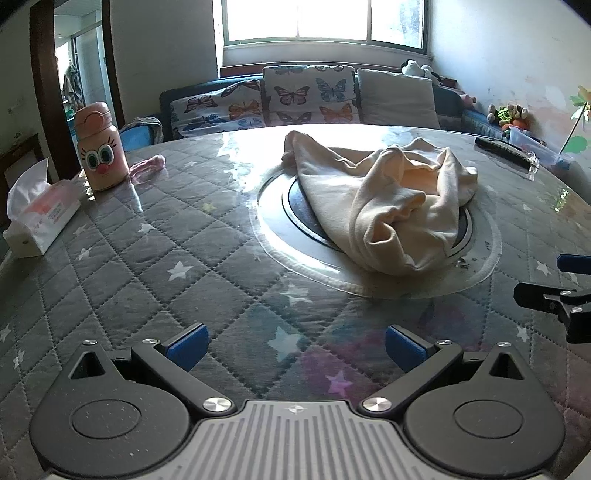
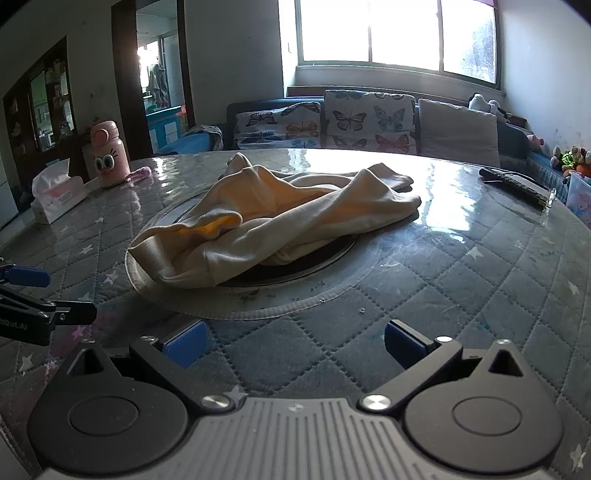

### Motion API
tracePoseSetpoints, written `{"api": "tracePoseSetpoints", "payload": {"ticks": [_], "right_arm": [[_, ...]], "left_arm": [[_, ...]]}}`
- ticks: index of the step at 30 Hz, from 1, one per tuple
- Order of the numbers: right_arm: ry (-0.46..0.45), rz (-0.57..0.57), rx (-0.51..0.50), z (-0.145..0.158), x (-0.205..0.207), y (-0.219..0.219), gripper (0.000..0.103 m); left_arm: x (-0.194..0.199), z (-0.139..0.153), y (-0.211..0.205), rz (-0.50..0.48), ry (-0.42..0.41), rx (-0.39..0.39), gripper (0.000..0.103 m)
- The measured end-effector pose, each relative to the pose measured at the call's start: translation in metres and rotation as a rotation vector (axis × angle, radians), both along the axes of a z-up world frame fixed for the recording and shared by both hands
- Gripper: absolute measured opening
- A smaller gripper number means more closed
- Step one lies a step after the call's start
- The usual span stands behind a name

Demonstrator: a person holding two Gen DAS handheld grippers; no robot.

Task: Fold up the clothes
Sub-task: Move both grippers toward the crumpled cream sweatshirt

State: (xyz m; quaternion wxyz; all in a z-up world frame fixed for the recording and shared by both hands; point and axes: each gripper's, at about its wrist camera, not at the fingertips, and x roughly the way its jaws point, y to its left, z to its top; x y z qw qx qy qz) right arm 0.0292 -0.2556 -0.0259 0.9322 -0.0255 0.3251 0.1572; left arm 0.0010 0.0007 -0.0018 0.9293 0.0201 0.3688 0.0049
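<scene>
Garment (image 1: 384,199), cream, soft, crumpled on quilted table (image 1: 147,266); both hand-held grippers released, empty.

One cream garment (image 1: 384,199) lies on one round table (image 1: 155,258). Also on the table — one pink bottle (image 1: 99,147), one tissue box (image 1: 40,218), one small pink cloth item (image 1: 147,166) and one black remote (image 1: 502,149). Two grippers — the left (image 1: 297,347) and the right (image 2: 293,341). Three cushions (image 1: 308,96) on one sofa (image 1: 166,99).

Your blown-out window (image 1: 321,18) backlights everything. Glare streaks the glossy quilted grey bench (image 2: 443,177). Fisheye bends the edges; corners go black.
</scene>
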Motion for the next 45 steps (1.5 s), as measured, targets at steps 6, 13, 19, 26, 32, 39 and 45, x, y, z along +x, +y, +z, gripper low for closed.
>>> {"api": "tracePoseSetpoints", "payload": {"ticks": [6,13,19,26,32,39,45], "right_arm": [[0.008,0.002,-0.001,0.001,-0.002,0.003,0.103],[0.020,0.007,0.001,-0.003,-0.005,0.004,0.103],[0.035,0.011,-0.001,-0.006,-0.003,0.007,0.103],[0.049,0.012,-0.004,-0.008,0.000,0.006,0.103],[0.059,0.017,-0.004,-0.010,0.002,0.007,0.103],[0.074,0.025,0.000,-0.012,0.006,0.008,0.103],[0.090,0.027,0.006,-0.014,0.014,0.008,0.103]], "left_arm": [[0.000,-0.001,-0.009,-0.005,0.004,0.000,0.103],[0.003,-0.004,-0.008,-0.013,0.021,-0.003,0.103],[0.005,-0.006,-0.009,-0.017,0.036,0.002,0.103],[0.008,-0.006,-0.009,-0.032,0.039,0.004,0.103],[0.011,-0.005,-0.012,-0.053,0.039,0.005,0.103],[0.017,-0.002,-0.014,-0.066,0.034,0.009,0.103],[0.026,0.001,-0.016,-0.074,0.029,0.017,0.103]]}}
